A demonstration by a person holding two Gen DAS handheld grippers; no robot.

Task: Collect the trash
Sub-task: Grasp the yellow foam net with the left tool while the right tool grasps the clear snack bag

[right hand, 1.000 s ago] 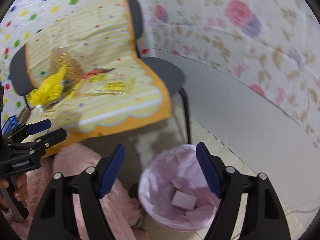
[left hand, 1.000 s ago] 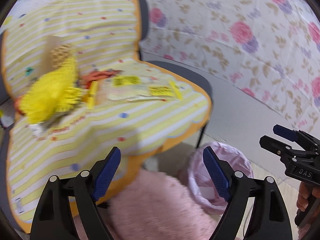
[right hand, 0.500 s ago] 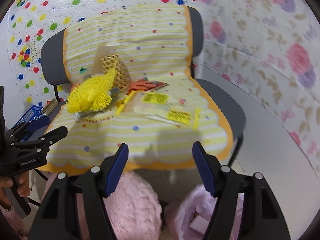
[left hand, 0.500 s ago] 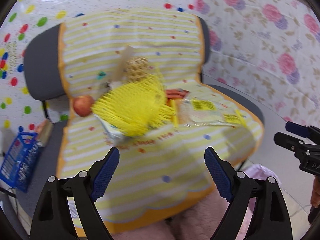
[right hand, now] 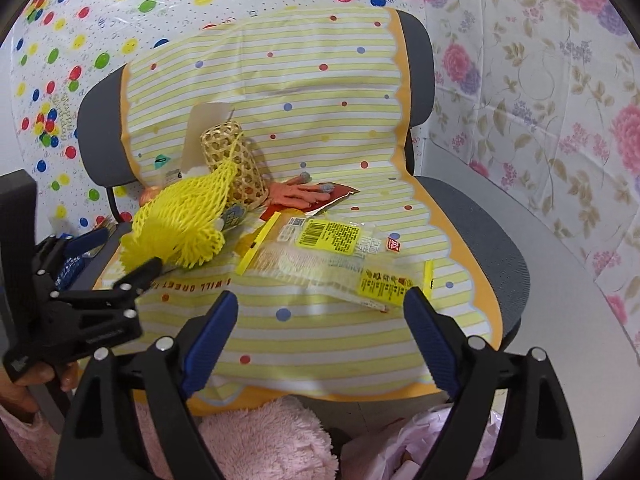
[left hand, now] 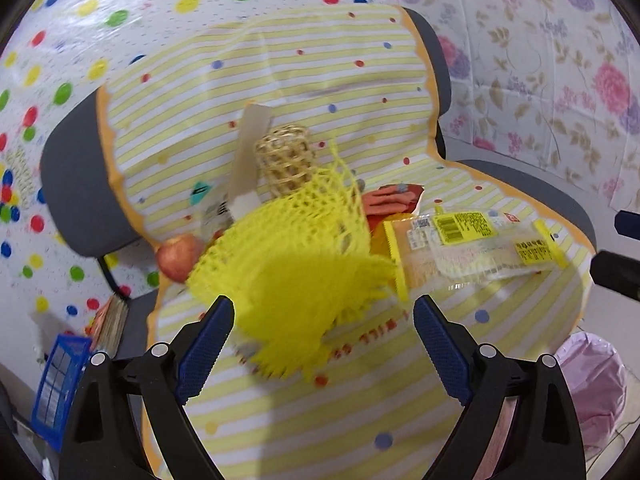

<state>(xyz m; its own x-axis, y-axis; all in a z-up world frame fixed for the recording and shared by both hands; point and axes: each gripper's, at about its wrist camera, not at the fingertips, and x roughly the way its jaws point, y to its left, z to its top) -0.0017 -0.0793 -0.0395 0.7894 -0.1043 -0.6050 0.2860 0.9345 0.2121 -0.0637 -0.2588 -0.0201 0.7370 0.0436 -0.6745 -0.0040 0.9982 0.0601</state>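
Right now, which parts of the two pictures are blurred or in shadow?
Left wrist view: yellow foam net smeared by blur, shadow on the striped cover below it. Right wrist view: mostly sharp, clear wrapper readable; edges bent by fisheye.

A grey chair (right hand: 492,216) is standing against the walls, wearing a yellow striped cover (right hand: 320,92). Dotted sheeting (right hand: 120,12) is covering the wall behind it; flowered sheeting (right hand: 560,80) is hanging to the right. Pale floor (right hand: 568,320) is showing beside the seat.
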